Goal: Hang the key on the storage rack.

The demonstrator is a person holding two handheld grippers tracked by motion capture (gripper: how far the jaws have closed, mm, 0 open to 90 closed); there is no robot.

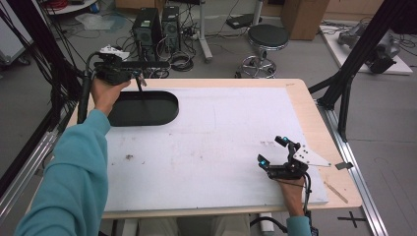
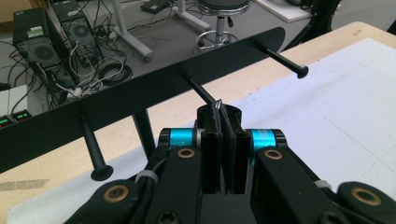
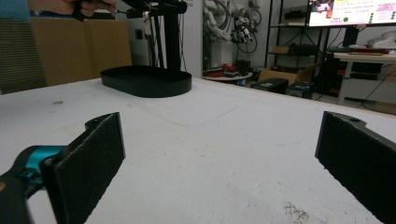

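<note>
white desk with wooden rim | right tongs resting low at near right corner, jaws wide, nothing between | left tongs at far left, pinched on small metal ring at peg rack, above black oval tray

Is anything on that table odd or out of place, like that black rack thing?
Nothing looks spilled or broken. The black rack hangs above its oval base; the left claw is clamped on a small metal ring at one peg. The right claw rests open on the white mat, which bears a few smudges.
</note>
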